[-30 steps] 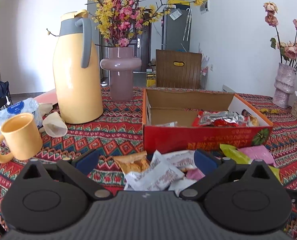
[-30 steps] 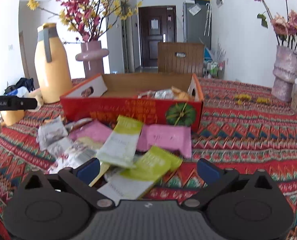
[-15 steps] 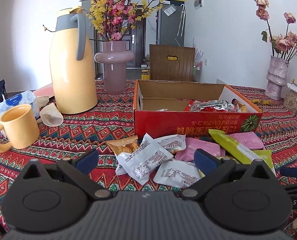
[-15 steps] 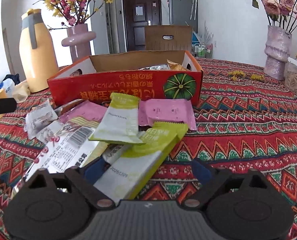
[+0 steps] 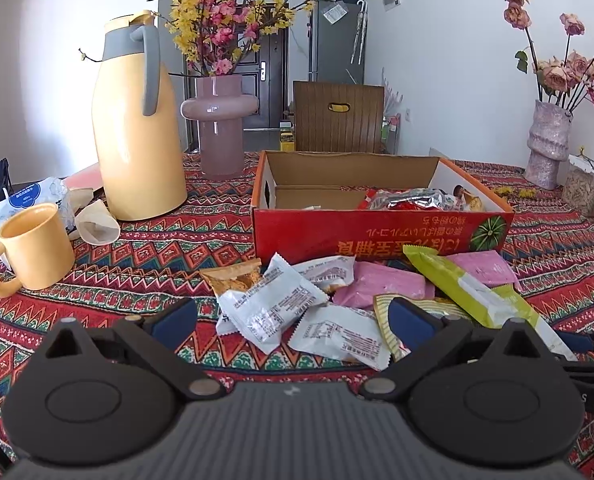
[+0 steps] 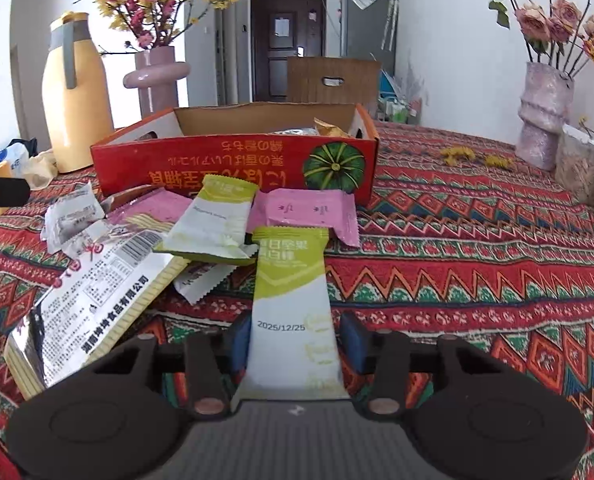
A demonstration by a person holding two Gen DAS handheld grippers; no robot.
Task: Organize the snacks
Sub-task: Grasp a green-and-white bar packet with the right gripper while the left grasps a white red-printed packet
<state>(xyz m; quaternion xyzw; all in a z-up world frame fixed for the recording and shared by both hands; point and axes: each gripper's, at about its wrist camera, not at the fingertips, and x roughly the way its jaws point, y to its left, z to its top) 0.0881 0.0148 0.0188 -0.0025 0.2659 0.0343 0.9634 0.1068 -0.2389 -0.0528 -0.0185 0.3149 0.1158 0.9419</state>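
Observation:
A red cardboard box (image 5: 377, 236) (image 6: 233, 160) stands open on the patterned cloth with a few snacks inside. In front of it lies a pile of packets: white ones (image 5: 273, 308), pink ones (image 6: 309, 208) and green ones (image 6: 217, 216). My right gripper (image 6: 293, 340) is closing, and a green-and-white snack bar (image 6: 293, 280) lies lengthwise between its blue pads, which touch both its edges. My left gripper (image 5: 293, 320) hangs open just in front of the white packets, with nothing between its fingers.
A yellow jug (image 5: 137, 128), a yellow mug (image 5: 33, 248) and a pink flower vase (image 5: 219, 128) stand at the left. A second vase (image 5: 547, 140) with roses is at the far right. A large flat silver packet (image 6: 89, 300) lies left of my right gripper.
The right jaws have come in from wide open onto the green bar, which now points straight ahead instead of slanting. The left gripper has drawn back a little from the pile.

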